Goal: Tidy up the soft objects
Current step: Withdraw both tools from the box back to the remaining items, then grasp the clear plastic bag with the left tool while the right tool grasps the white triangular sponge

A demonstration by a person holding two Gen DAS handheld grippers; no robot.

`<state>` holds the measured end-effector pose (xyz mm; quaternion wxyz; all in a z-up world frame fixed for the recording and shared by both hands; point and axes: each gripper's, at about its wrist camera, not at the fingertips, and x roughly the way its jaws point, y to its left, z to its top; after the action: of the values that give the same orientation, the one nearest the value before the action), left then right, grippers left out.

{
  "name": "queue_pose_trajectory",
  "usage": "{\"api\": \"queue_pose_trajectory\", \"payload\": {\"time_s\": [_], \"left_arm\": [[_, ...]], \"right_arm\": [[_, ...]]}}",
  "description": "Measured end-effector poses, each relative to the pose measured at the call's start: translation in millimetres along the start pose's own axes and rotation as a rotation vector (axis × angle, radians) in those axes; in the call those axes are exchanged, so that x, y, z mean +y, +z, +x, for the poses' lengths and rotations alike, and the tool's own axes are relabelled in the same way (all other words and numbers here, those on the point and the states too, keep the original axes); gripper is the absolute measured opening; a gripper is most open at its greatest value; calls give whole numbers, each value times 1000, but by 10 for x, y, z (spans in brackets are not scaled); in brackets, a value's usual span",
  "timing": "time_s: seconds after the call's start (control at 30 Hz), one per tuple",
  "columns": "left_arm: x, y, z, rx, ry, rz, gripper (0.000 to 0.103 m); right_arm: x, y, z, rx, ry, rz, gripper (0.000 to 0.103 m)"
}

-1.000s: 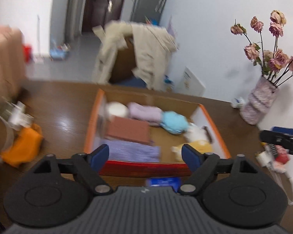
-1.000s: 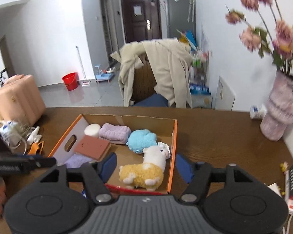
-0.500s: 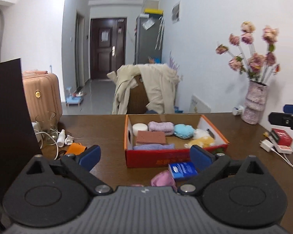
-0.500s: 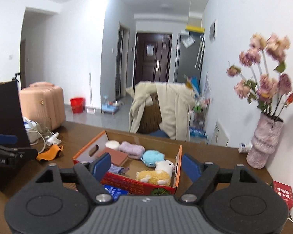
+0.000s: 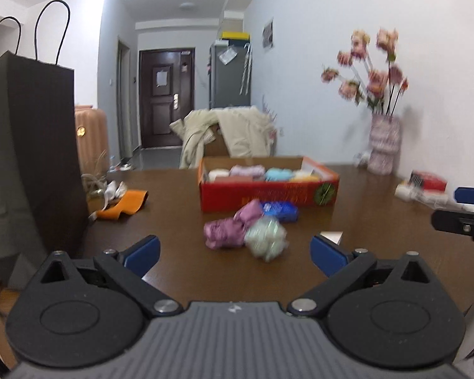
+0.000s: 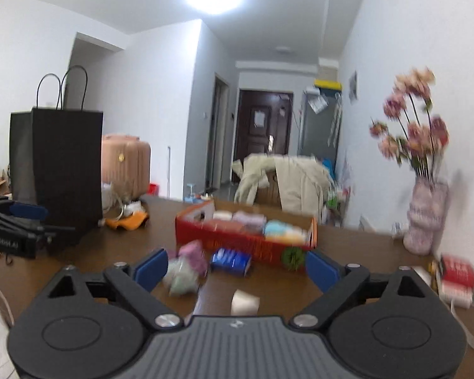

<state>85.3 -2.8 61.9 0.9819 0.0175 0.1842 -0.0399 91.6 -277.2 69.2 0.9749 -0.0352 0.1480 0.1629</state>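
Both grippers are empty, left gripper [image 5: 235,251] and right gripper [image 6: 236,267] with jaws still spreading wider. Just past them, mid-table [image 5: 347,221]: a pale green ball [image 5: 265,240] touching a pink cloth [image 5: 226,232], then a blue pack [image 5: 279,211]. Behind sits the red box [image 5: 268,191] holding the other soft stuff.

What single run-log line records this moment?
left gripper: jaws opening, empty | right gripper: jaws opening, empty | pink cloth, pale green ball on table | box behind
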Motion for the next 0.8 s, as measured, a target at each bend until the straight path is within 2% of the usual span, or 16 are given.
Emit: {"api": "queue_pose_trajectory", "payload": {"time_s": [0.07, 0.2, 0.37, 0.47, 0.57, 0.73, 0.8], "left_arm": [[-3, -21, -12, -8, -4, 11, 103], [26, -7, 38, -13, -10, -9, 103], [-1, -27, 247, 31, -34, -17, 103], [-61, -23, 484, 66, -52, -9, 103], [-108, -17, 773, 91, -60, -9, 103], [-158, 0, 1343, 145, -85, -36, 93], [-187, 8, 1568, 174, -94, -41, 90]], "right_arm": [[51, -102, -18, 14, 13, 13, 94], [150, -140, 62, 34, 5, -41, 94], [129, -225, 199, 75, 9, -23, 93], [60, -277, 353, 114, -3, -1, 91], [-25, -334, 570, 152, -3, 29, 86], [-154, -395, 1021, 207, -6, 81, 83], [-195, -401, 1230, 231, -8, 96, 76]]}}
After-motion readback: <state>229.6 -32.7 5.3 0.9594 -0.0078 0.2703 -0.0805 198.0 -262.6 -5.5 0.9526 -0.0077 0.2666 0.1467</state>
